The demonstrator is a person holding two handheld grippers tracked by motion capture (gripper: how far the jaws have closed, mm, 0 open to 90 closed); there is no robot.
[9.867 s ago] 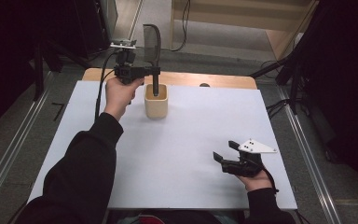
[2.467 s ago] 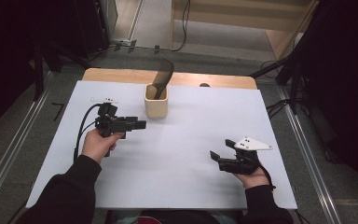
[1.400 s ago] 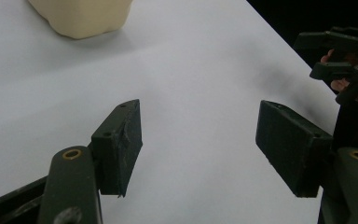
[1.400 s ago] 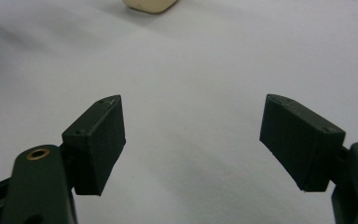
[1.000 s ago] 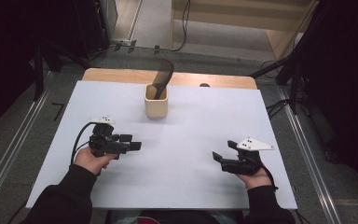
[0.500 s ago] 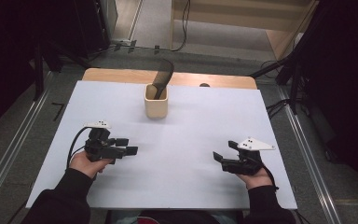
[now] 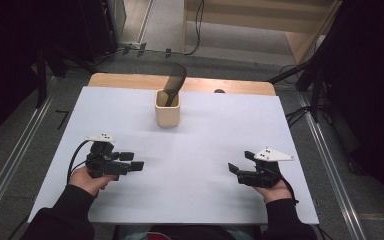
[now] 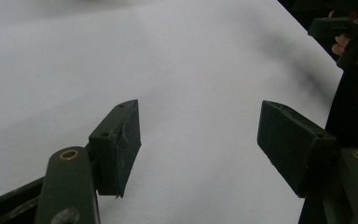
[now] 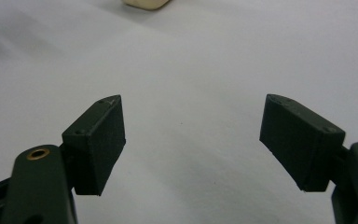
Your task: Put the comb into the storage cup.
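Both claws rest low over the white table (image 7: 200, 150), one near each of its near corners, and both hold nothing. Left gripper (image 7: 132, 165) sits in the person's left hand (image 7: 87, 179), its jaws spread wide and pointing across the table toward the other claw; in the left gripper view the left gripper (image 8: 198, 140) has only bare white surface between its two black pads, and the right hand with its claw shows far off at the upper right corner (small and partly cut by the edge). Right gripper (image 7: 234, 169) is held in the right hand (image 7: 275, 189), its jaws likewise parted and pointing back toward the left claw, with the grey three-cornered plate on top. In the right gripper view the right gripper (image 9: 191, 140) frames plain table, and the bottom edge of the beige holder (image 9: 147, 3) peeks in far ahead, a little to the left of its jaws.

From above, the holder (image 7: 167, 107) stands upright well ahead of both claws, roughly midway between them and nearer the far edge of the table. A dark spatula (image 7: 174, 80) stands in it, handle down, its broad blade leaning out over the rim away from the claws. Neither claw touches holder or spatula; both are well apart from them.
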